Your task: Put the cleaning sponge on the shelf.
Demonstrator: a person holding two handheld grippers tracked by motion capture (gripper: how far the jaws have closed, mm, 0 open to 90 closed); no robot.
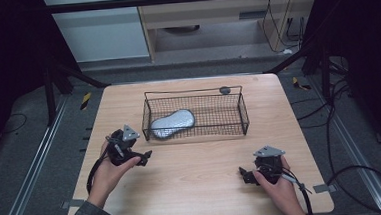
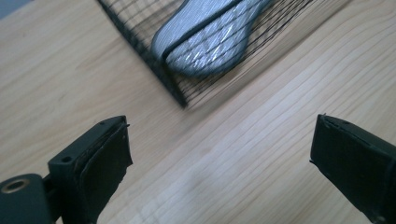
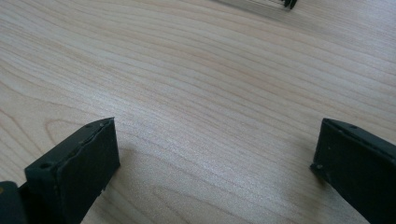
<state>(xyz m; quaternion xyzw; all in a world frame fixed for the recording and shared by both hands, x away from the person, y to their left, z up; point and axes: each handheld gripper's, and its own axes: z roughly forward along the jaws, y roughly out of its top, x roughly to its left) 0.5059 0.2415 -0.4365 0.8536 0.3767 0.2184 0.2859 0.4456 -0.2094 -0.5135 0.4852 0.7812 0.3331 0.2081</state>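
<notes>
Seen from the high view: a black wire basket [image 1: 242,109] set toward 12 o'clock on a pale wooden table [image 1: 197,172], with a silver peanut-shaped pad [image 1: 172,123] lying flat at the basket's 9 o'clock end, inside the mesh. Held low at about 8 o'clock of the tabletop, the left gripper [image 1: 142,158], jaws spread wide and gripping nothing, pointed toward 3 o'clock and just short of the basket's near-left corner. Held at about 4 o'clock, well apart from the basket, the right gripper [image 1: 246,176], jaws likewise spread and empty, turned toward 9 o'clock. In the left gripper view: the silver pad [image 2: 210,39] caught through the mesh at 12 o'clock, the basket [image 2: 154,63] corner near the jaws yet not touching them, bare wood between the two black pads. In the right gripper view: open jaws over plain tabletop [image 3: 210,93], a basket [image 3: 289,3] corner just visible at 1 o'clock.
</notes>
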